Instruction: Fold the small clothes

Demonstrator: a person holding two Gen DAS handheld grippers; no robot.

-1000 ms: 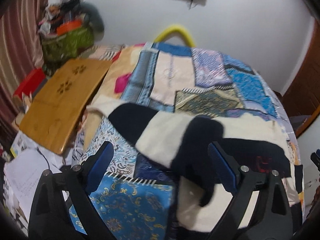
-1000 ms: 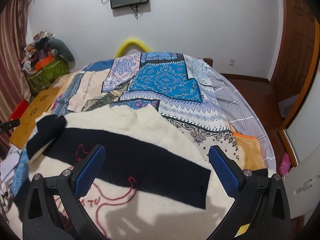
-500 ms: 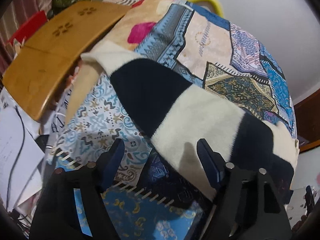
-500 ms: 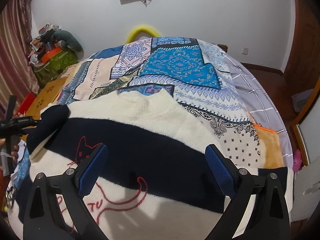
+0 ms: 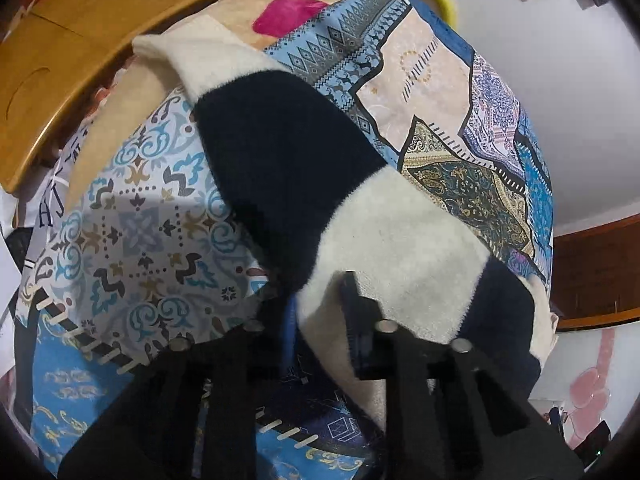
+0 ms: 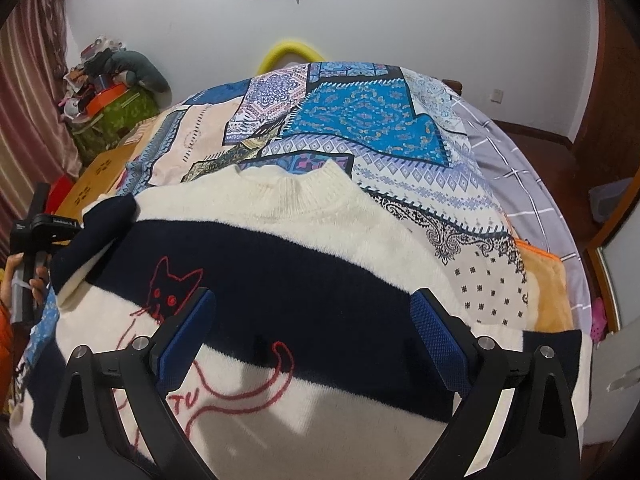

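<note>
left gripper (image 5: 320, 312) just clamped onto fuzzy sweater sleeve (image 5: 304, 184) | right gripper (image 6: 312, 332) jaws wide apart | only right view shows red cat outline (image 6: 188, 320)

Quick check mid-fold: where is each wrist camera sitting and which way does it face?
Left wrist: on the left hand-held gripper, facing down at the sweater's sleeve; jaws, just closing, now clamp it.
Right wrist: on the right hand-held gripper, open above the sweater; a hand shows at left.
Shared: sweater, patterned bedspread.
</note>
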